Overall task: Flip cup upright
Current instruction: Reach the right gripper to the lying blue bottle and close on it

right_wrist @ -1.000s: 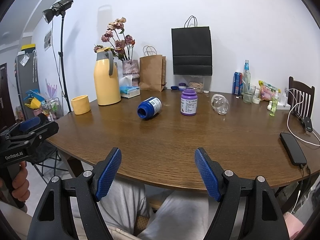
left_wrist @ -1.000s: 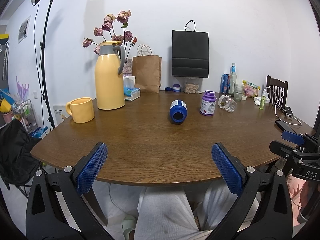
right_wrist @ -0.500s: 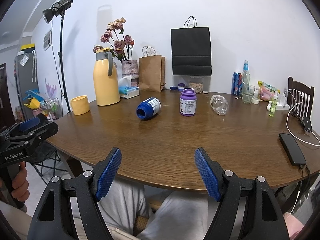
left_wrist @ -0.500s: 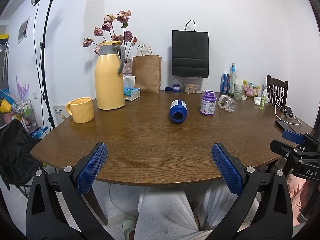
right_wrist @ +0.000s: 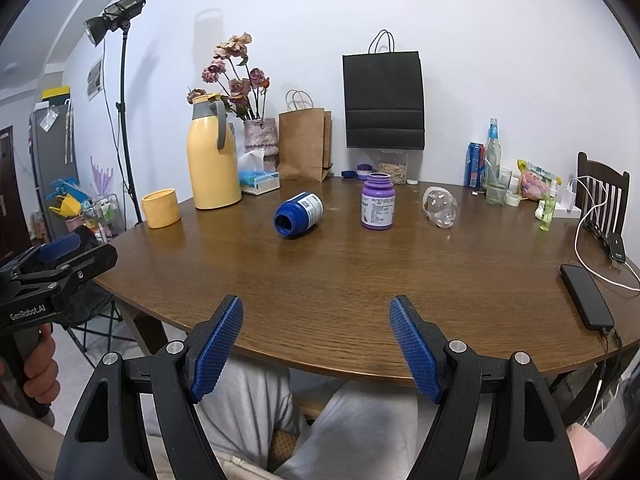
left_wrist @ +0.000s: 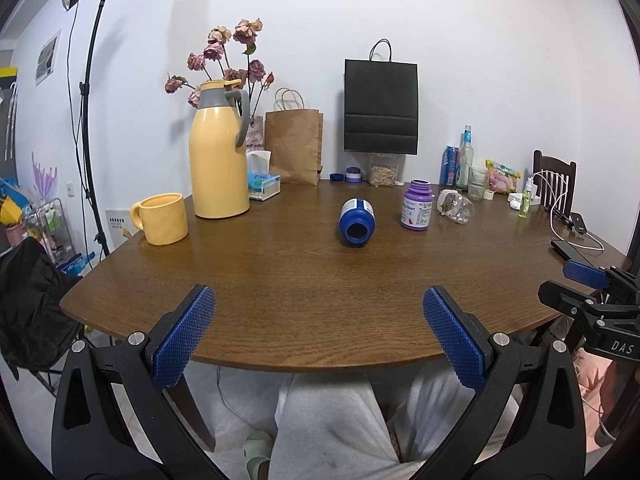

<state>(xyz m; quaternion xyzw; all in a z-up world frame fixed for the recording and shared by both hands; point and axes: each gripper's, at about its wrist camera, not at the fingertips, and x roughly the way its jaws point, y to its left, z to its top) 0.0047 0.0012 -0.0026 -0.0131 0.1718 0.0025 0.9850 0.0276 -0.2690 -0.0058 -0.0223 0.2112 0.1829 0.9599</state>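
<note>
Centrally, the blue cup (left_wrist: 357, 222) lies sideways on the table (left_wrist: 304, 280), left of the purple bottle (left_wrist: 417, 211); both tools, left tool (left_wrist: 318, 334) and right tool (right_wrist: 316, 346), spread, empty.

1. A plain white wall (left_wrist: 460, 20) was seen behind a round wooden table (left_wrist: 304, 280).
2. A studio light (right_wrist: 114, 20) was mounted on a stand at the left.
3. A dark wooden chair (right_wrist: 602, 196) was placed at the right.
</note>
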